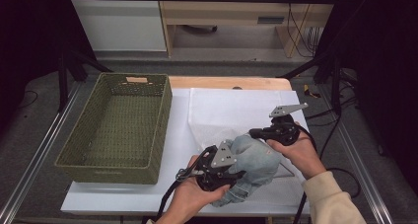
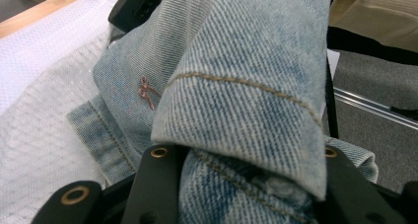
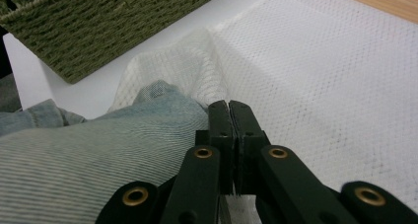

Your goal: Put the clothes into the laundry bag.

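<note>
A folded light-blue denim garment sits at the front of the table on a white mesh sheet. My left gripper comes at it from the left and is shut on a thick fold of the denim, which bulges up between the jaws of the gripper. My right gripper is at the garment's far right side, pointing left. Its jaws are pressed together on a pinch of the mesh, which rises in a tent over the denim.
A green woven basket stands on the left of the white board, close to the garment; its corner lies ahead of the right gripper. Behind the mesh runs a wooden table edge. Cables trail off both grippers.
</note>
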`<state>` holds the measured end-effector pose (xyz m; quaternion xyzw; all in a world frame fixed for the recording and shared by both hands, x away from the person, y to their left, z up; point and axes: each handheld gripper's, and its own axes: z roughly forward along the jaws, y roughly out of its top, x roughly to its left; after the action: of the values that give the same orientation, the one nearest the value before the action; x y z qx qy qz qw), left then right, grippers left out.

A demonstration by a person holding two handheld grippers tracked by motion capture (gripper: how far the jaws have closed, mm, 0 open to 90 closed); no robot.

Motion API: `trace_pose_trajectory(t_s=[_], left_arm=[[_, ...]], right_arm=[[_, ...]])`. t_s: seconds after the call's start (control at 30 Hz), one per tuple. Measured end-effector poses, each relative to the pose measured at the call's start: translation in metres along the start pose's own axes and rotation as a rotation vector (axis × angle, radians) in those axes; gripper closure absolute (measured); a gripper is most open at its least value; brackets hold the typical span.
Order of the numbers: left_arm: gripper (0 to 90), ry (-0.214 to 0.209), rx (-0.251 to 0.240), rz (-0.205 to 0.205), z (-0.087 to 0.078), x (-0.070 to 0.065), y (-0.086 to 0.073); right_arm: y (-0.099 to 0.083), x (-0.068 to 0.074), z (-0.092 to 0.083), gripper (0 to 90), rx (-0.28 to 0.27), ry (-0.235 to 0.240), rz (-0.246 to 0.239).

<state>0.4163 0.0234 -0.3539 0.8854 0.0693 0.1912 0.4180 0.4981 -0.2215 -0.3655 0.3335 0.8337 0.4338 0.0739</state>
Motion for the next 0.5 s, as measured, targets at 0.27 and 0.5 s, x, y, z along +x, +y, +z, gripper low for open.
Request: trace_pose_trajectory(t_s=[0.27,0.5], left_arm=[[63.0,-0.001,0.002,0.002,0.007,0.002,-0.003],[63.0,0.004,0.009,-0.003,0.014,0.004,-0.006]], right_arm=[[0.001,0.0,-0.005,89.2,-0.008,-0.002,-0.002],[0.002,0.001,-0.006,89.3,-0.01,0.0,-0.008]])
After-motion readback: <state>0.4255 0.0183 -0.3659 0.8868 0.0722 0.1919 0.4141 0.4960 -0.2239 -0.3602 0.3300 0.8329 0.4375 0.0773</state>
